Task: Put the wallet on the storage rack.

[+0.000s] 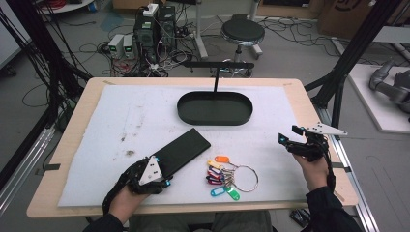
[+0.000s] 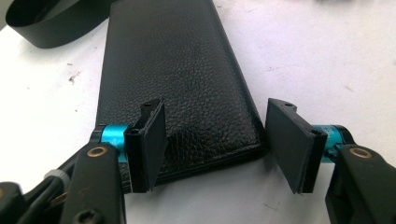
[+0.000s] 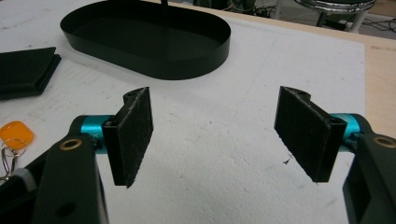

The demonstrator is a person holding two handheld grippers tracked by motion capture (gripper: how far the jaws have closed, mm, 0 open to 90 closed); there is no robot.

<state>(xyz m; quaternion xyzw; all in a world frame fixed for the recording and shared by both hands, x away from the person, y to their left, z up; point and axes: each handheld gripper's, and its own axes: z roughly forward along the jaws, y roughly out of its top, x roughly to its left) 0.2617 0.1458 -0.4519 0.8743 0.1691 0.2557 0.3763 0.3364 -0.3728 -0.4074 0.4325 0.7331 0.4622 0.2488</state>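
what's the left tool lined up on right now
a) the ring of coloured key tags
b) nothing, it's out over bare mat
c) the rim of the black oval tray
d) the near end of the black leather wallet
d: in the left gripper view the left tool straddles the near end of the black leather wallet, one pad over its corner and the other just off its edge; the key tags lie apart to the side.

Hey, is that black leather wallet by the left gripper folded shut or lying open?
Folded shut: the wallet lies flat on the white mat, its edges stacked.
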